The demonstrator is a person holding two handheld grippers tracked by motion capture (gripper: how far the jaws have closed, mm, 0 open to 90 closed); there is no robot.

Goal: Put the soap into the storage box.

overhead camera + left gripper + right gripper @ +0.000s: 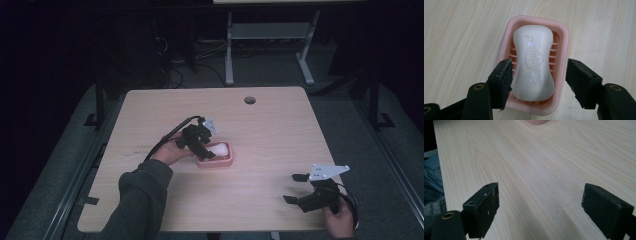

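— Left gripper (539, 80) above the dish: what are its black jaws doing?

— Standing partly open, one on each side of the white waisted bar of soap (534, 62). The left pad sits just beside the bar's flank, and whether it grazes it cannot be told; the right pad is clear of it, hanging out beyond the dish's rim. Nothing is gripped.

— And the soap itself?

— Lying flat in the pink ribbed plastic soap dish (564, 37), embossed lettering up, the dish resting on the pale wooden table (454, 37). From above, the left gripper (204, 145) hovers over the dish's near-left end, held by a hand from a grey sleeve (142, 195).

— The other claw?

— Right gripper (540, 205) has its jaws spread wide over bare tabletop, holding nothing. The high view places it (296, 189) near the table's front right corner, well apart from the soap dish (222, 161).
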